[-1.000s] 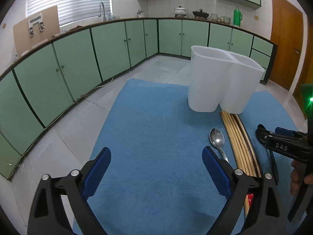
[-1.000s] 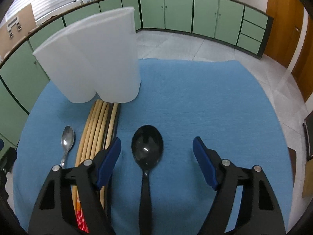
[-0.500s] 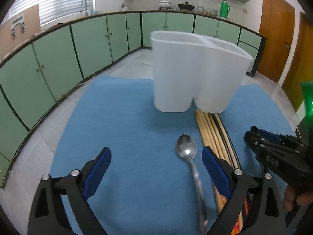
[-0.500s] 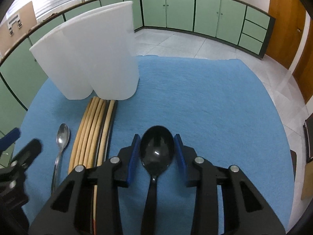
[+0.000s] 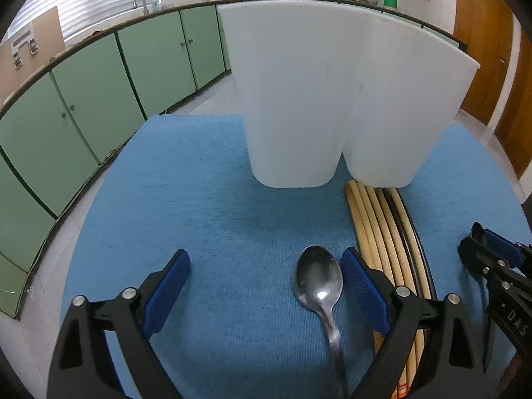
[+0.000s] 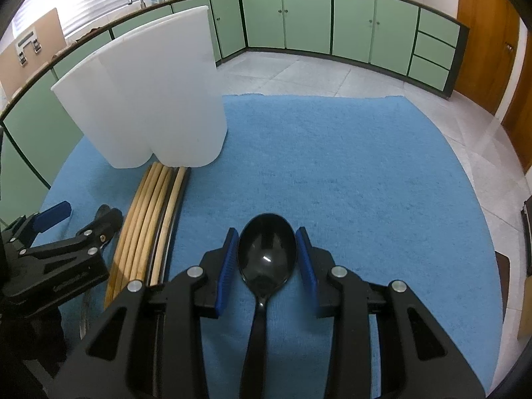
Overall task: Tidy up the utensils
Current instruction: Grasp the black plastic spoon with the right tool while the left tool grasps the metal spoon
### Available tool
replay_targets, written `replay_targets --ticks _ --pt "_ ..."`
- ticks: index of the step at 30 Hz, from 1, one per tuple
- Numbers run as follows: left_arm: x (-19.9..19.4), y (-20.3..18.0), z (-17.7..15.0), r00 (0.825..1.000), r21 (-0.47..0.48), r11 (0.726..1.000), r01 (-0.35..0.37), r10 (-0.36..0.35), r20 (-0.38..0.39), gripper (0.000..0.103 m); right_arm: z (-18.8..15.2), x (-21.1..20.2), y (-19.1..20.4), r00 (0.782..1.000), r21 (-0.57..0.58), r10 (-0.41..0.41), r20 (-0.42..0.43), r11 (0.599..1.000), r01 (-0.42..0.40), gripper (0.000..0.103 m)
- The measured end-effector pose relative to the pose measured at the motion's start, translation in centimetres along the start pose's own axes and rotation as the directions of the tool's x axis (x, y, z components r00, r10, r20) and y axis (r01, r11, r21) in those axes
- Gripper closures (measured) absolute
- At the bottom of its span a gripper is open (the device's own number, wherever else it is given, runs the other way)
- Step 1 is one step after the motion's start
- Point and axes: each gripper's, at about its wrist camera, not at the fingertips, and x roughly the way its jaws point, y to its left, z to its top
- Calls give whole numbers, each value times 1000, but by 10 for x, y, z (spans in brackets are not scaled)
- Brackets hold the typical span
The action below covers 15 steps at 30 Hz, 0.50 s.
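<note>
A black plastic spoon lies on the blue mat, and my right gripper is shut on its bowl, both blue pads against its sides. My left gripper is open low over the mat. A metal spoon lies between its fingers, close to the right one and not gripped. Beside that spoon lies a bundle of wooden and dark chopsticks. A white two-compartment utensil holder stands upright just beyond them. In the right wrist view the holder, chopsticks and left gripper sit at the left.
Green kitchen cabinets curve round behind the mat, with tiled floor between. A wooden door stands at the right. The right gripper shows at the right edge of the left wrist view.
My right gripper closed from wide open onto the black spoon's bowl. My left gripper moved right and lower, bringing the metal spoon between its fingers and the holder closer.
</note>
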Motion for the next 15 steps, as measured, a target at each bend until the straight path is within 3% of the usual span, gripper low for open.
replay_targets --ticks 11,13,15 --pt "-1 3 -3 1000 -10 1000 -2 1 -16 11 0 0 -3 999 -12 20 -25 1000 -20 68" --pt "-1 3 -4 1000 -19 1000 17 -17 -15 15 2 0 -2 999 -27 15 -32 1000 -16 68" --pt "-3 4 -4 999 -20 999 41 -41 -11 29 4 1 -1 999 -41 8 -39 999 -9 68"
